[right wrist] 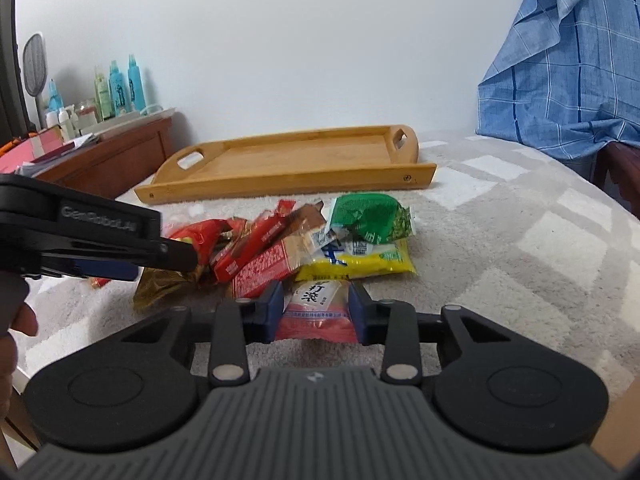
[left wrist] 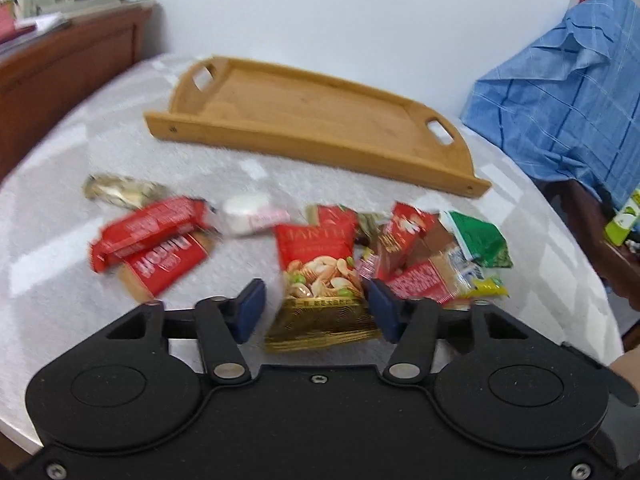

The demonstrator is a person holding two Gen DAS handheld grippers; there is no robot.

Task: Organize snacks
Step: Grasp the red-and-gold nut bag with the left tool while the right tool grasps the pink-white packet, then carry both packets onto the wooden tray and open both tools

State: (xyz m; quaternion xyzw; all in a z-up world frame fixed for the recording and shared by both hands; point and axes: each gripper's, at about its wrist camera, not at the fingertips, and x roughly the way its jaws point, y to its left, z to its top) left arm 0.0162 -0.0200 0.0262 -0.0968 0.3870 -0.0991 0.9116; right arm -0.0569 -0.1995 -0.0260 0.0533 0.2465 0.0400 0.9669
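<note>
A heap of snack packets lies on the grey-and-white cloth in front of a bare wooden tray (left wrist: 320, 120) (right wrist: 288, 160). My left gripper (left wrist: 316, 300) is shut on a red-and-gold nut packet (left wrist: 316, 256), its blue pads against the packet's lower sides. In the right wrist view the left gripper (right wrist: 172, 258) reaches in from the left over that packet (right wrist: 160, 288). My right gripper (right wrist: 316, 300) is shut on a pink-and-white packet (right wrist: 316, 312) at the near edge of the heap. A green packet (right wrist: 368, 216) and a yellow one (right wrist: 360, 264) lie just beyond it.
Two red bars (left wrist: 152, 232), a white-and-pink packet (left wrist: 252, 212) and a gold wrapper (left wrist: 120, 190) lie left of the heap. A blue checked cloth (left wrist: 560, 100) (right wrist: 568, 80) hangs at the right. A wooden cabinet (right wrist: 112, 156) with bottles (right wrist: 120, 88) stands at the left.
</note>
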